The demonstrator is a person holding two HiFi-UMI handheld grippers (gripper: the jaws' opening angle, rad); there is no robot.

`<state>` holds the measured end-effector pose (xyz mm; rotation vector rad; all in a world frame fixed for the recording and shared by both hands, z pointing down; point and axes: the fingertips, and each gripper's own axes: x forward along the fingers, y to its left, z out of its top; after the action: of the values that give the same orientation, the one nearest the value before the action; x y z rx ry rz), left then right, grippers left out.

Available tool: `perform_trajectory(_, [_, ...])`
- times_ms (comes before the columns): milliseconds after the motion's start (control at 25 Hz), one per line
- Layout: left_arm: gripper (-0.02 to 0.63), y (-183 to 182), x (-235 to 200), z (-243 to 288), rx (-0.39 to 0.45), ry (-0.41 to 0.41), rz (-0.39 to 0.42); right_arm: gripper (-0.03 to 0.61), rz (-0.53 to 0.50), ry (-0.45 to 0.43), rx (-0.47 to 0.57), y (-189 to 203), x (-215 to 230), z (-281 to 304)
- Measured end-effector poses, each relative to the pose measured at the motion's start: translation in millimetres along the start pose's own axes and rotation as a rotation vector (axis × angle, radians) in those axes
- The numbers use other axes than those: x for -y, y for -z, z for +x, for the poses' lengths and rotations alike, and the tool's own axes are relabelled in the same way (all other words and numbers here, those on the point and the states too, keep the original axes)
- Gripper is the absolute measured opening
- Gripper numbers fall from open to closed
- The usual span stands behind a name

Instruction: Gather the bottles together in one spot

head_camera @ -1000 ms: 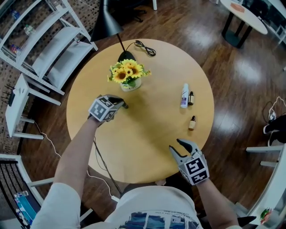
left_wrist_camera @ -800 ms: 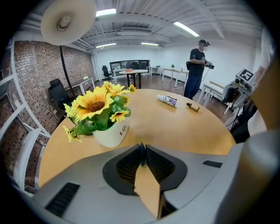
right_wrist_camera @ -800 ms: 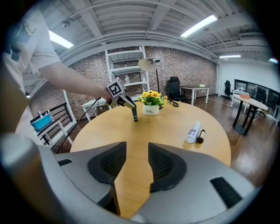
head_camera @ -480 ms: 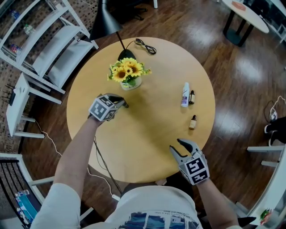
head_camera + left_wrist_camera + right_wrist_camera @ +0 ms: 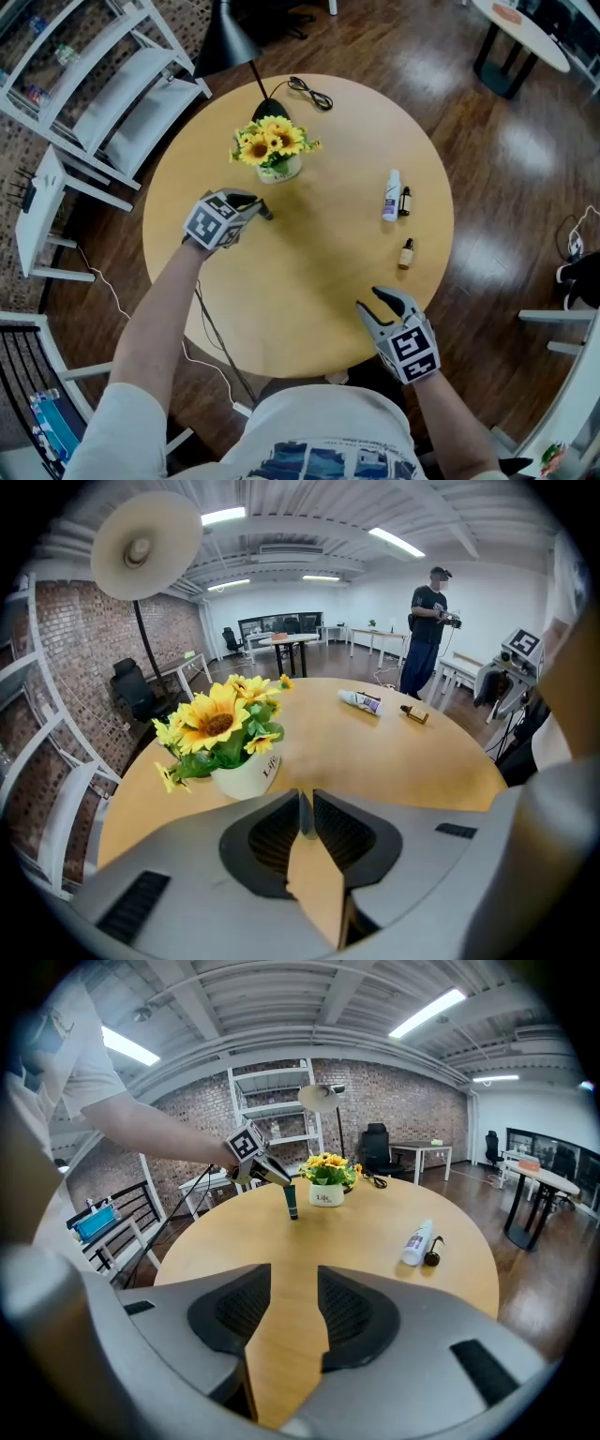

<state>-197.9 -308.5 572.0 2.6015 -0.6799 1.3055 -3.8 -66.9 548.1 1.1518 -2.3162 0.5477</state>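
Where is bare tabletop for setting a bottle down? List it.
Free: mid table, between the flower pot, white bottle and right gripper. Crowded: around the white bottle, with the dark bottle beside it and the amber bottle nearer.

Flowerpot (image 5: 275, 167) rear-left on table (image 5: 319, 281); upright bottle (image 5: 292, 1202) before it; bottle pair (image 5: 391, 196) right, lone bottle (image 5: 406, 254) nearer.
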Motion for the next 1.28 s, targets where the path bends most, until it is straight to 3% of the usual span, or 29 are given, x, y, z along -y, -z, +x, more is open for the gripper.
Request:
perform_trajectory(200, [0.093, -8, -2, -32, 0.033, -0.079, -0.028, 0.186, -0.030, -0.037, 0.007, -3, -1, -5])
perform_trajectory(360, [0.094, -25, 11, -79, 0.140, -0.175, -0.138, 0.186, -0.070, -0.073, 0.021, -3, -2, -15])
perform_trajectory(600, [0.094, -36, 91, -154, 0.358, -0.269, -0.359, 0.186, -0.129, -0.159, 0.039, 0, -6, -38])
perform_trajectory(760, [0.094, -14, 162, -179, 0.408, -0.316, -0.487, 0.186, -0.183, -0.224, 0.009, 17, -13, -45])
perform_trajectory(880, [0.097, 4, 219, -191, 0.410, -0.321, -0.550, 0.186, -0.186, -0.239, 0.005, 19, -23, -58])
perform_trajectory(1040, [0.107, 17, 284, -203, 0.492, -0.279, -0.649, 0.186, -0.180, -0.219, 0.050, 7, -34, -77])
perform_trajectory(1280, [0.141, 52, 350, -232, 0.475, -0.238, -0.663, 0.186, -0.167, -0.192, 0.065, 6, -80, -108])
